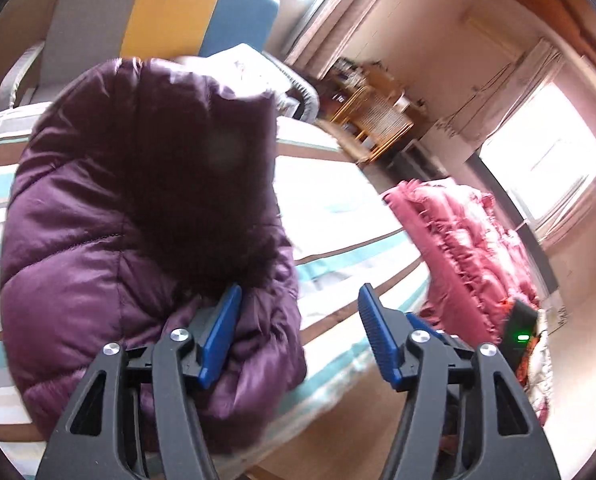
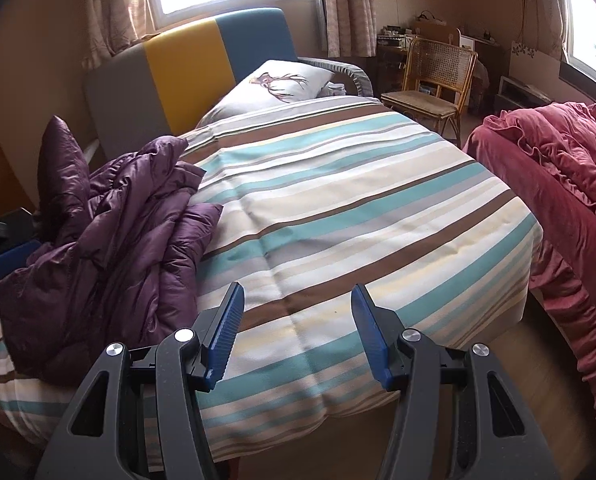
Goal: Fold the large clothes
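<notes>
Lying crumpled: purple jacket (image 2: 106, 224) | striped bed (image 2: 358, 208) | pink quilt (image 2: 558, 168) beside

Left gripper (image 1: 300, 334) spread wide, blue ribbed fingers (image 1: 221, 336) well apart, nothing between them; inner pad of the left-hand finger close against purple padded fabric, contact not certain. Black arms and silver pivot bolts at the lower edge of the left wrist view, which is blurred. Right gripper (image 2: 298, 334) likewise spread wide, blue fingers (image 2: 223, 336) apart and empty, held level above the striped bed. In the right wrist view, part of the left gripper at the far left edge
</notes>
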